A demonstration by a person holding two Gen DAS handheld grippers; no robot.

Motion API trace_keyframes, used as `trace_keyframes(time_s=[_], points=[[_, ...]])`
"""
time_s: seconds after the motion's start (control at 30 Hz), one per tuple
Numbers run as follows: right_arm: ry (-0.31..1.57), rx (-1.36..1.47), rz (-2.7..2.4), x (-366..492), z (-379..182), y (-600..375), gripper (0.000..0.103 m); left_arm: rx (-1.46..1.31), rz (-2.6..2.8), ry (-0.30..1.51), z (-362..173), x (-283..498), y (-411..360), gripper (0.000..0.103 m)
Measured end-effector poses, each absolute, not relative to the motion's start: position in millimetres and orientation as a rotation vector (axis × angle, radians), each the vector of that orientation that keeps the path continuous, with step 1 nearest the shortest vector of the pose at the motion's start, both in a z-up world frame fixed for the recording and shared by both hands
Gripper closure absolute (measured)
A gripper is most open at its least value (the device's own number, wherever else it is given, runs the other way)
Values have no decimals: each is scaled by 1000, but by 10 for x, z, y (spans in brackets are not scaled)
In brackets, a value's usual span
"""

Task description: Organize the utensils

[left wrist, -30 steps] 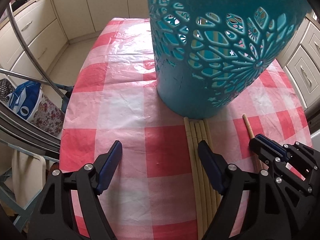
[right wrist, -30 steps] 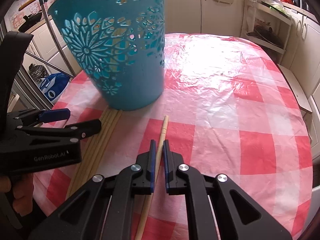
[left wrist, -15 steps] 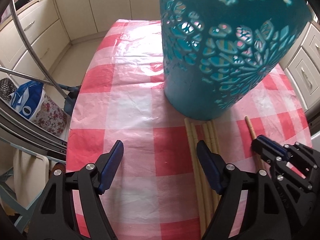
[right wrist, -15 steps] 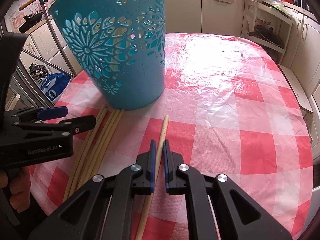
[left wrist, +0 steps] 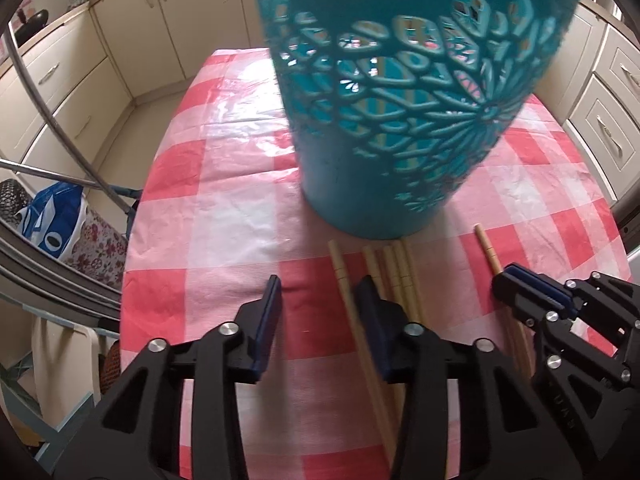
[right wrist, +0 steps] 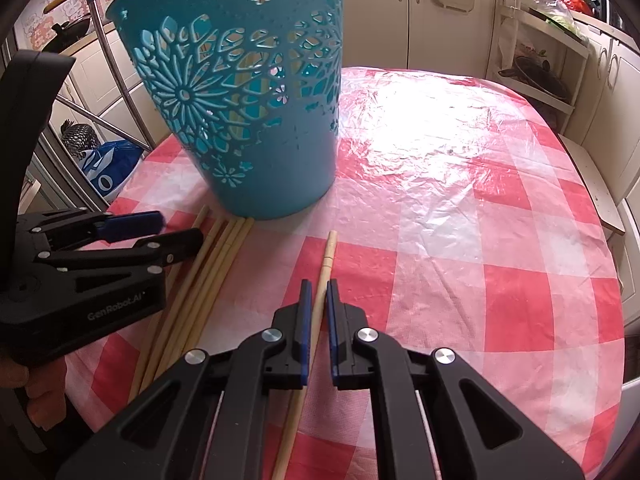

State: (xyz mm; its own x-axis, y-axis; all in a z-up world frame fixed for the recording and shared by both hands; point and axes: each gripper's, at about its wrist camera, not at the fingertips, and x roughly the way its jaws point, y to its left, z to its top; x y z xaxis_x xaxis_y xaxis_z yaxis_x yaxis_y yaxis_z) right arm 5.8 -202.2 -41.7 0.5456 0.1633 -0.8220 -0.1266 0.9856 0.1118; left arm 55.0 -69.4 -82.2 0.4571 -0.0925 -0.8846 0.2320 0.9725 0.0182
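The jaws of the left gripper are closing around the leftmost chopstick at lower centre, while a single chopstick is pinched by the right gripper; lifting into the teal basket is called for next.

Teal floral-cutout basket, red-white checked tablecloth

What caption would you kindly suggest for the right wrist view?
Right claw shut on a lone chopstick beside a teal cut-out basket on a red-checked tablecloth.
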Motion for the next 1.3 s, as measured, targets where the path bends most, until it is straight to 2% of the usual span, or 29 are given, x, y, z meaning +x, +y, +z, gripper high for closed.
trace_keyframes(time_s=[0.17, 0.2, 0.23, 0.27, 0.3, 0.33, 0.57, 0.87, 1.3], points=[[966, 29, 172, 50, -428, -2030, 95, 137, -195, 1070, -830, 511, -812, 66], [963, 18, 169, 53, -427, -2017, 95, 140, -201, 1060, -832, 491, -858, 69], [960, 10, 166, 59, -427, -2008, 95, 141, -209, 1053, -829, 466, -889, 81], [958, 8, 164, 66, -425, -2003, 95, 139, -224, 1045, -827, 442, -933, 86], [954, 9, 157, 71, -425, -1997, 95, 136, -232, 1042, -826, 428, -955, 95], [950, 18, 148, 77, -428, -2011, 96, 120, -234, 1040, -824, 420, -961, 98], [926, 6, 122, 89, -429, -1985, 97, 12, -291, 1068, -778, 396, -889, 99], [920, 58, 143, 111, -432, -2054, 97, -63, -338, 1002, -433, 316, -641, 98], [919, 79, 151, 111, -428, -2097, 97, -56, -422, 912, -152, 201, -720, 98]])
